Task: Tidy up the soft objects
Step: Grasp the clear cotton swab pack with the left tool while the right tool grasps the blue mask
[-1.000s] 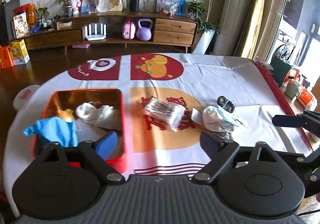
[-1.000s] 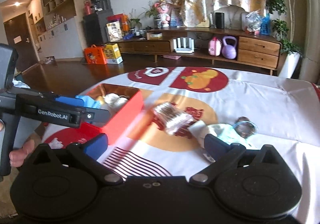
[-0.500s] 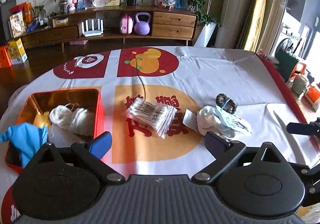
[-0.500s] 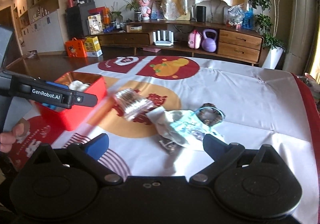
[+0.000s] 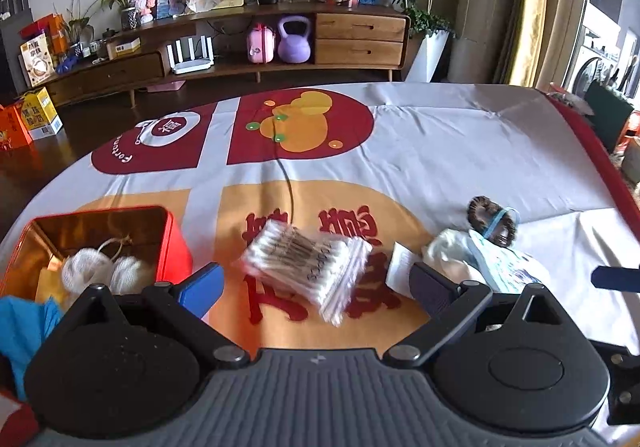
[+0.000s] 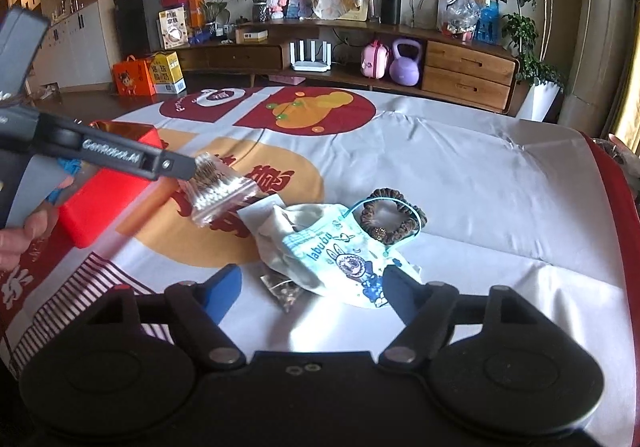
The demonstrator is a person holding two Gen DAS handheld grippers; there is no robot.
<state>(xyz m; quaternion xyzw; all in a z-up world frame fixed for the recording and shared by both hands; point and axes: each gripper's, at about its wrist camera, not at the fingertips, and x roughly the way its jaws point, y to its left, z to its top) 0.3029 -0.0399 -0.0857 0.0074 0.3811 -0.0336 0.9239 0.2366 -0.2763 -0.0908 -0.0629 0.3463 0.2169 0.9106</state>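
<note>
On the cloth-covered table [image 5: 460, 151], printed with red and orange patches, an open red metal tin with a gold lining [image 5: 100, 219] stands near the left edge, holding two white balls of yarn [image 5: 104, 273]; a blue cloth [image 5: 20, 331] hangs at its near corner. Toward the middle of the near edge lies a clear packet of white cotton swabs [image 5: 308, 267], blurred. Just beside it, to the right, a folded white cloth [image 6: 280, 235] lies under a pale blue child's face mask [image 6: 344, 255] printed "labubu", which touches a brown fabric scrunchie [image 6: 390, 217].

The left gripper [image 5: 316, 287] hangs above the swab packet, fingers spread wide, nothing between them; its side arm reads "GenRobot.AI" in the right wrist view and hides part of the packet there. The right gripper [image 6: 312, 287] hovers over the mask and cloth, fingers likewise spread and empty.
</note>
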